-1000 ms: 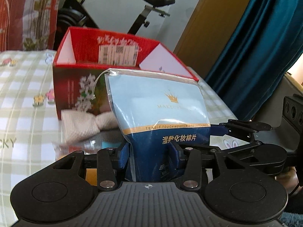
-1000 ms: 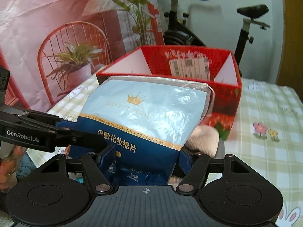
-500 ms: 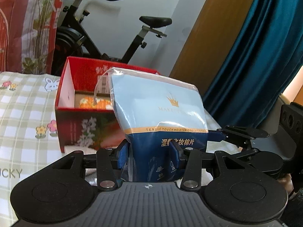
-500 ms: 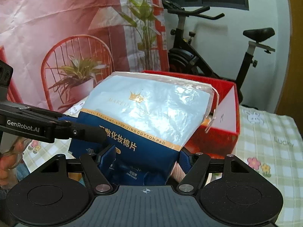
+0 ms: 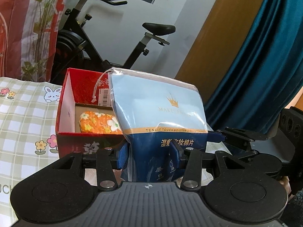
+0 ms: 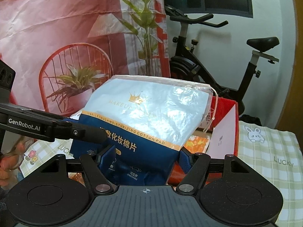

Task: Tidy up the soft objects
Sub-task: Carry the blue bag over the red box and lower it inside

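Both tongs, left tongs [image 5: 149, 154] and right tongs [image 6: 146, 158], squeeze the bottom of the cotton pad bag [image 5: 161, 113], standing tall. The red box [image 5: 65, 113] sits just ahead, below the bag, near the table's far edge.

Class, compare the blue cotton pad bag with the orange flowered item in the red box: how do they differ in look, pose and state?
1. The bag is blue plastic with a gold crown and print; the orange item bears white flowers.
2. The bag stands upright in the air; the orange item lies flat.
3. The bag is gripped by the left tongs and the right tongs; the orange item rests untouched inside the box.
Shared: both look soft.
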`<state>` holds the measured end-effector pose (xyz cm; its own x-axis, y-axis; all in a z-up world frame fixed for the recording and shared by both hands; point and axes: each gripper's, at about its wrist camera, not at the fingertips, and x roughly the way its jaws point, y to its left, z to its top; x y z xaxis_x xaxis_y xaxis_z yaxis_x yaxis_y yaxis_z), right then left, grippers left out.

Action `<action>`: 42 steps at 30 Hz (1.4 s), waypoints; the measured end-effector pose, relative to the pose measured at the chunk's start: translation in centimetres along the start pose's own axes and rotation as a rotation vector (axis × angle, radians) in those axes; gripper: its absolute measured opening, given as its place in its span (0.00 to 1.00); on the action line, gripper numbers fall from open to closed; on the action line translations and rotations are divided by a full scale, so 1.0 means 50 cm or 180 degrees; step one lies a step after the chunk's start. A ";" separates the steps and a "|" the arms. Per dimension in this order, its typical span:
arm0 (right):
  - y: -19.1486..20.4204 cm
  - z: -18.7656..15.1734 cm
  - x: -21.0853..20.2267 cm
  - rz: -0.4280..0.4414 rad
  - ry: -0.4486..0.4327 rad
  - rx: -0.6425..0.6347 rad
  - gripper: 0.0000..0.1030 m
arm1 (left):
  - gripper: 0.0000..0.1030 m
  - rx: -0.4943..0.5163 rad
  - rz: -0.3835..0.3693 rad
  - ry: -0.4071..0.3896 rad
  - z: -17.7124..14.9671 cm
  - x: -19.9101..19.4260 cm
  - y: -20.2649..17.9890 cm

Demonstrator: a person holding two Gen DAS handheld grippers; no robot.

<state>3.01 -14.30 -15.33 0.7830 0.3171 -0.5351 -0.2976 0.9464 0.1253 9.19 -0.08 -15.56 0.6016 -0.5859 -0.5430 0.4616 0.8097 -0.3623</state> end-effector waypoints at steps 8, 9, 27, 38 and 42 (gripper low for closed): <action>-0.014 0.028 0.028 0.0006 0.0029 -0.0023 0.64 | 0.47 -0.0045 0.0013 -0.0002 0.028 0.024 0.016; -0.013 0.028 0.029 0.0005 0.0028 -0.0024 0.64 | 0.47 -0.0047 0.0012 0.0000 0.032 0.027 0.019; -0.069 0.120 0.164 -0.0034 0.0062 -0.0076 0.64 | 0.47 -0.0187 0.0082 -0.0027 0.119 0.115 0.093; -0.110 0.126 0.288 -0.0019 0.0399 0.0161 0.64 | 0.47 -0.0278 0.0221 0.0300 0.134 0.202 0.146; -0.127 0.105 0.314 0.0013 0.0538 0.0320 0.63 | 0.48 -0.0194 0.0291 0.0453 0.124 0.220 0.147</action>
<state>20.08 -15.01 -20.12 0.6765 0.3142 -0.6660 -0.2379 0.9492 0.2060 23.25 -0.79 -19.52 0.5388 -0.5027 -0.6760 0.3662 0.8625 -0.3493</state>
